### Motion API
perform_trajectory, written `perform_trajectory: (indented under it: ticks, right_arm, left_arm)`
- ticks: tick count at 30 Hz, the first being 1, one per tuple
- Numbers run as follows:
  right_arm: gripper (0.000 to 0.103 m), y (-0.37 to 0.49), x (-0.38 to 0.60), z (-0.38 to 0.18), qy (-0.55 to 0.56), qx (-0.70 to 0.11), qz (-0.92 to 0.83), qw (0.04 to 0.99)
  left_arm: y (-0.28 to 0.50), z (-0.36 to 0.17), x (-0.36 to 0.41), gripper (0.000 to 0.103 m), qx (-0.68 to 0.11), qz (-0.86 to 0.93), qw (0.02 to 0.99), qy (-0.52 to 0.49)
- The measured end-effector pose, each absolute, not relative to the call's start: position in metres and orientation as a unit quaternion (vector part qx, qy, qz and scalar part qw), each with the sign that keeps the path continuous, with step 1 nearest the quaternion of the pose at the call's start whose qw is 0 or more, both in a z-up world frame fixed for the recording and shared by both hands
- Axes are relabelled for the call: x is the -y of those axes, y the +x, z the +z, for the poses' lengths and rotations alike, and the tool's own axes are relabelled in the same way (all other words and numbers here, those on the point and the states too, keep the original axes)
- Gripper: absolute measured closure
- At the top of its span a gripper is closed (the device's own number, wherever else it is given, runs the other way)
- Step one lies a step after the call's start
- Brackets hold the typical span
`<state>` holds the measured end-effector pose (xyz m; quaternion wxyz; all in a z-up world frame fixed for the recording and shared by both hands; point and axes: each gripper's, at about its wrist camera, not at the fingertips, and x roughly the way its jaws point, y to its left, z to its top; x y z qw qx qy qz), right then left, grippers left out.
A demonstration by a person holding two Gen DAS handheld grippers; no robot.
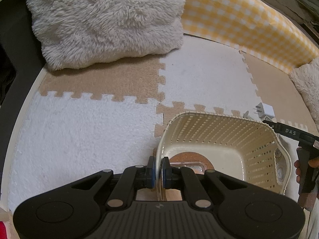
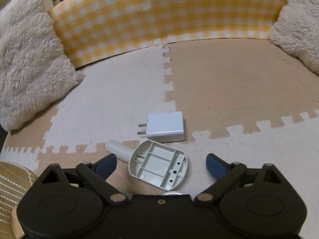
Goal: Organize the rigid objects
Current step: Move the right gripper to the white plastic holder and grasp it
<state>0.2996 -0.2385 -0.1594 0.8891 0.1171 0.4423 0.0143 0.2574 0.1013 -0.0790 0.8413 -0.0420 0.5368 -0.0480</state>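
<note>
My left gripper [image 1: 158, 172] is shut on the near rim of a cream slatted basket [image 1: 219, 131]. A round cork coaster [image 1: 191, 156] and a clear plastic case [image 1: 196, 166] lie in the basket. My right gripper [image 2: 161, 164] stands open, one blue pad on each side of a grey-green oval plastic part [image 2: 153, 171] lying ribbed side up on the mat, neither pad touching it. A white cylinder [image 2: 119, 149] sticks out from the part's left. Just beyond lies a white plug charger [image 2: 166, 127], also in the left wrist view as the charger [image 1: 265, 110] behind the basket.
Beige and white puzzle-edged foam mats [image 2: 239, 79] cover the floor. A yellow checked cushion [image 2: 159, 16] runs along the back, with fluffy cream pillows at the left [image 2: 30, 59] and right [image 2: 299, 25]. The basket's corner [image 2: 12, 181] is at the lower left. A hand [image 1: 298, 169] holds the right gripper.
</note>
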Motion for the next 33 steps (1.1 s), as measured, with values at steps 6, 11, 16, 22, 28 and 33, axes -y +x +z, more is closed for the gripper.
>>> perform_trajectory:
  ticks: [6,11,16,22,28,33]
  right_arm:
    - [0.023,0.302,0.239,-0.166,0.115,-0.444,0.016,0.889]
    - [0.036,0.303,0.236,-0.164,0.104,-0.439,0.030,0.892]
    - [0.037,0.302,0.229,-0.163,0.081,-0.439,0.033,0.894]
    - [0.037,0.299,0.237,-0.155,0.097,-0.430,0.023,0.897]
    - [0.037,0.290,0.243,-0.134,0.123,-0.404,0.024,0.906]
    - [0.037,0.277,0.241,-0.110,0.145,-0.378,0.039,0.914]
  left_arm:
    - [0.257,-0.079,-0.100,0.096,-0.537,-0.048,0.841,-0.041]
    - [0.257,-0.079,-0.100,0.096,-0.537,-0.048,0.841,-0.041]
    - [0.257,-0.079,-0.099,0.096,-0.537,-0.048,0.841,-0.041]
    - [0.257,-0.079,-0.099,0.096,-0.537,-0.048,0.841,-0.042]
    - [0.257,-0.079,-0.099,0.096,-0.537,-0.048,0.841,-0.043]
    - [0.257,-0.080,-0.100,0.096,-0.538,-0.048,0.840,-0.046]
